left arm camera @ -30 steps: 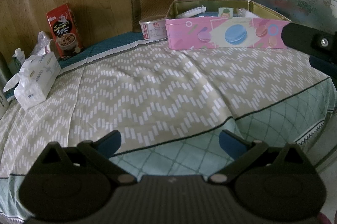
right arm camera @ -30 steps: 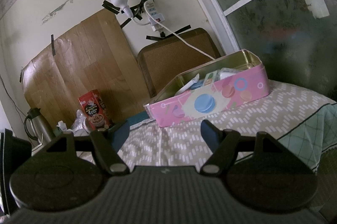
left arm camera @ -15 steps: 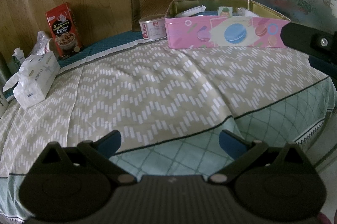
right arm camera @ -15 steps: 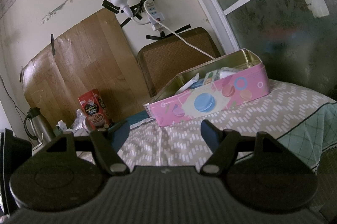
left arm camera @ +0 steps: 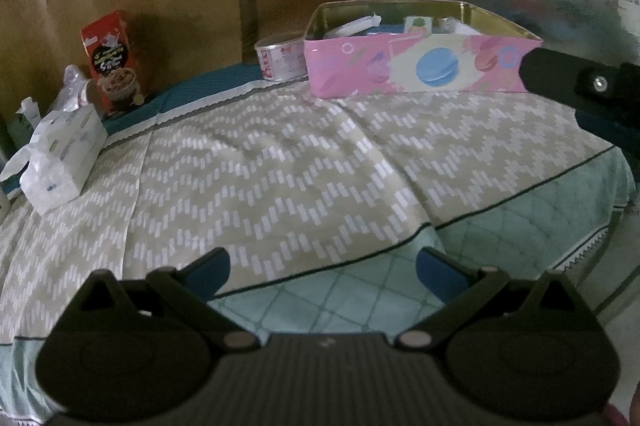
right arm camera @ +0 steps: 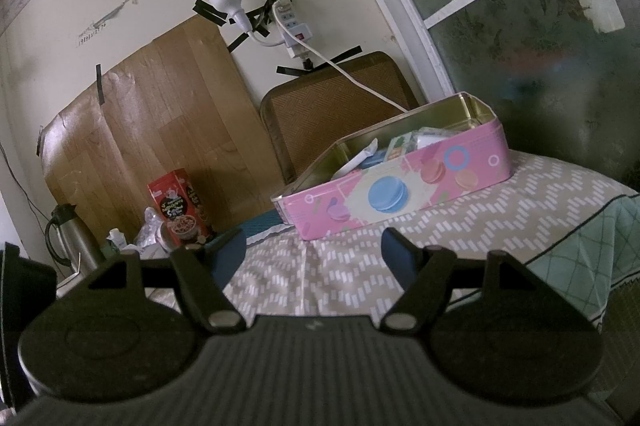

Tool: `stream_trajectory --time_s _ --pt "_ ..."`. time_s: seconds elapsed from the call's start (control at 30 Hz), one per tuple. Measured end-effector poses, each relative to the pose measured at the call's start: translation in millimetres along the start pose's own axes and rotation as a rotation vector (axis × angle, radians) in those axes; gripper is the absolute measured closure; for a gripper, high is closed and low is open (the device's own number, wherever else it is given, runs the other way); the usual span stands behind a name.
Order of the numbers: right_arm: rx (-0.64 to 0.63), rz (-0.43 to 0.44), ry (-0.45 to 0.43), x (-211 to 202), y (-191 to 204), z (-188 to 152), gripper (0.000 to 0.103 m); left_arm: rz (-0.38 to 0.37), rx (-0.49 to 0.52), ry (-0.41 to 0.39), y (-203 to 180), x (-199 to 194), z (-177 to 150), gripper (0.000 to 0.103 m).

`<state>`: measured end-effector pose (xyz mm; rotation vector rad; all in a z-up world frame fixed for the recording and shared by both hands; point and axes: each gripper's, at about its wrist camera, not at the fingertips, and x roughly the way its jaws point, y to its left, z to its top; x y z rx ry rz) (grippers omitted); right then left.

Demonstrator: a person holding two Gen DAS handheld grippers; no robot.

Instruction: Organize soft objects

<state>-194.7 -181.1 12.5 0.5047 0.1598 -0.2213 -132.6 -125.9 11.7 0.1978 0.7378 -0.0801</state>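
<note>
Both grippers empty and spread, soft goods waiting on the table.

The left gripper [left arm camera: 322, 272] and right gripper [right arm camera: 312, 252] stand wide apart, holding nothing. The tissue pack [left arm camera: 60, 155] lies at the cloth's [left arm camera: 280, 165] left edge, well apart from the pink tin [left arm camera: 420, 65]; it looks light and squashy, so a gentle pinch across its short sides should suit.

Tin [left arm camera: 420, 69] at table's [left arm camera: 280, 177] far right; tissue pack [left arm camera: 60, 153] far left.

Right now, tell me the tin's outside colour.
Pink, with pastel macarons; the tin shows best in the left wrist view.
</note>
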Motion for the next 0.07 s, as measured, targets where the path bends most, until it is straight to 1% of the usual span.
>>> stream_trajectory --time_s 0.07 --pt "0.0 0.0 0.0 0.0 0.1 0.0 0.026 -0.012 0.003 -0.003 0.7 -0.3 1.5 0.0"
